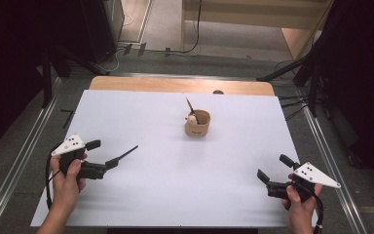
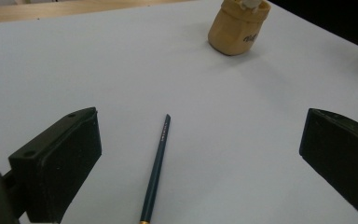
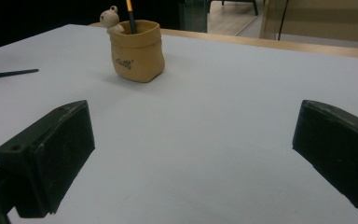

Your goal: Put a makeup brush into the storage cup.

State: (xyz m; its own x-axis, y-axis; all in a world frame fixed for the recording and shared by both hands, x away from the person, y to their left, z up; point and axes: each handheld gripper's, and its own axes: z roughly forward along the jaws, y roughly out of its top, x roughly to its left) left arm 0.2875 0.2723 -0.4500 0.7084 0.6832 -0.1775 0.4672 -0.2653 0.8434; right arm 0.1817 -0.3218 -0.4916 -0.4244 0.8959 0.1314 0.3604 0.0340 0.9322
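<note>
A tan pouch-shaped pen holder (image 1: 197,125) stands upright near the middle of the white table top (image 1: 175,195). A pencil (image 1: 190,105) and a small white figure stick out of it. A dark teal pencil (image 1: 128,153) lies flat on the table at the left. My left gripper (image 1: 102,154) is open just behind that pencil's near end. In the left gripper view the pencil (image 2: 157,163) lies between the spread jaws, pointing toward the holder (image 2: 237,28). My right gripper (image 1: 274,168) is open and holds nothing at the front right. The right gripper view shows the holder (image 3: 137,51) ahead to the left.
A wooden table edge (image 1: 180,85) shows beyond the white sheet. Dark stands and cables (image 1: 302,73) flank the table on the grey floor. The dark pencil (image 3: 9,73) appears at the far left of the right gripper view.
</note>
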